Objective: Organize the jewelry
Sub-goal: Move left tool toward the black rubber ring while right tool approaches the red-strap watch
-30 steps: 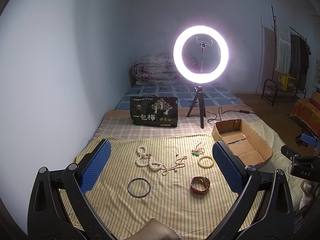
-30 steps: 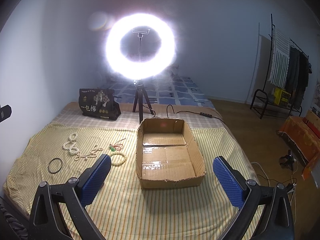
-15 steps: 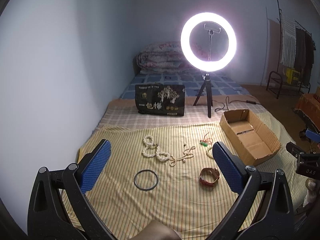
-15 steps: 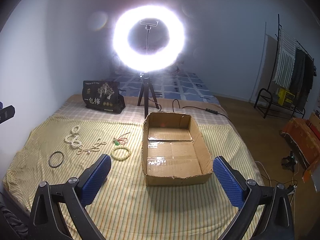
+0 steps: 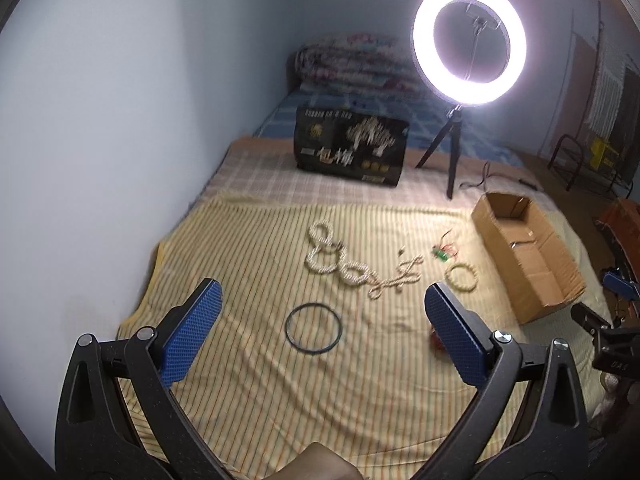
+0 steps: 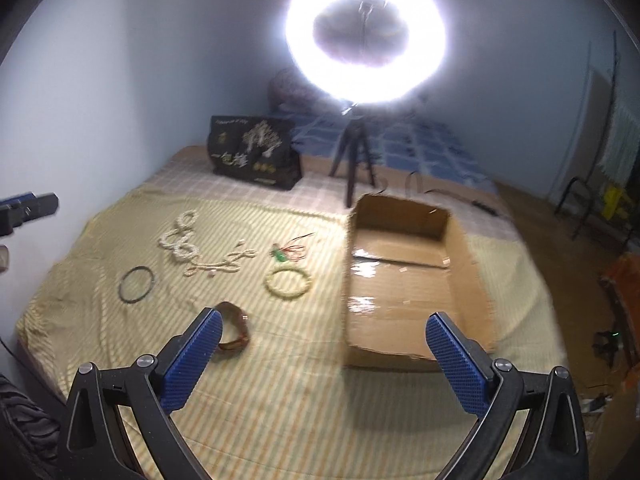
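Jewelry lies on a yellow striped cloth (image 5: pixel 248 364): a black bangle (image 5: pixel 313 330), a long white bead necklace (image 5: pixel 352 266), a pale bead bracelet (image 5: pixel 461 277), a green pendant on red cord (image 5: pixel 442 255) and a brown leather bracelet (image 6: pixel 234 330). An open cardboard box (image 6: pixel 412 280) stands to their right. My left gripper (image 5: pixel 320 332) is open and empty, above the black bangle. My right gripper (image 6: pixel 320 354) is open and empty, between the brown bracelet and the box.
A lit ring light on a tripod (image 5: pixel 468 44) stands behind the cloth, with a black printed bag (image 5: pixel 348 150) to its left. A wall runs along the left. Folded bedding (image 5: pixel 352 64) lies at the back. A clothes rack (image 6: pixel 612 152) stands far right.
Both grippers have moved forward and lower toward the cloth and swung left. The brown bracelet has come into the right view. Both stay open. The jewelry has not moved.
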`<state>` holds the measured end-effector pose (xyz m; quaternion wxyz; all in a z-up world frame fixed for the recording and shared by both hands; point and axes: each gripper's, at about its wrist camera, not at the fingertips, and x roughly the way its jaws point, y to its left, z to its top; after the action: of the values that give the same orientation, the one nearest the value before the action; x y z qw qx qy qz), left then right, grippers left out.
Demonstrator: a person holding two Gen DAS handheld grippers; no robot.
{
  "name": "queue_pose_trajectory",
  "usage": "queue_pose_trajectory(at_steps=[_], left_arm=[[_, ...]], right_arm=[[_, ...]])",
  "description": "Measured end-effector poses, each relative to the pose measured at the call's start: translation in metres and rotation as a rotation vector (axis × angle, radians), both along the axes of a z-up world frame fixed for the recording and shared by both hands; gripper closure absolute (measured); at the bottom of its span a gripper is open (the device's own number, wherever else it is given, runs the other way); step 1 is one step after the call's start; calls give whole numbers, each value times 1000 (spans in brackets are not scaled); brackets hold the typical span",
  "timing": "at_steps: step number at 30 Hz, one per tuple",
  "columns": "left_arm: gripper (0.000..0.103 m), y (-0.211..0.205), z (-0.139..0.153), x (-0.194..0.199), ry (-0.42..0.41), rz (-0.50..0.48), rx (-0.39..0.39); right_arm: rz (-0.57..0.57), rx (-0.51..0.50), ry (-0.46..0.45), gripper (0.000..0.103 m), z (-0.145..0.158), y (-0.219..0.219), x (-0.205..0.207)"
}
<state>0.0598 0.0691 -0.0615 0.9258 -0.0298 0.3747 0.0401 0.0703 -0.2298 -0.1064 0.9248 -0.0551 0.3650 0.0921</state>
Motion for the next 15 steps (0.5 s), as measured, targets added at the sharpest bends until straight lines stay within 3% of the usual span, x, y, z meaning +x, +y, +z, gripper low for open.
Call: queue_pose_trajectory(at_steps=[5, 9, 13, 15], left_arm=[[0, 18, -20, 20, 78, 30, -1], [0, 21, -47, 44, 173, 3, 61], [0, 28, -77, 58, 286, 11, 33], [0, 32, -88, 63, 334, 9, 17]], right_arm=[[14, 58, 78, 0, -18, 11, 25], [54, 21, 122, 4, -30, 24, 41], [97, 4, 195, 6, -44, 32, 55], [99, 17, 240, 12, -52, 32, 62]])
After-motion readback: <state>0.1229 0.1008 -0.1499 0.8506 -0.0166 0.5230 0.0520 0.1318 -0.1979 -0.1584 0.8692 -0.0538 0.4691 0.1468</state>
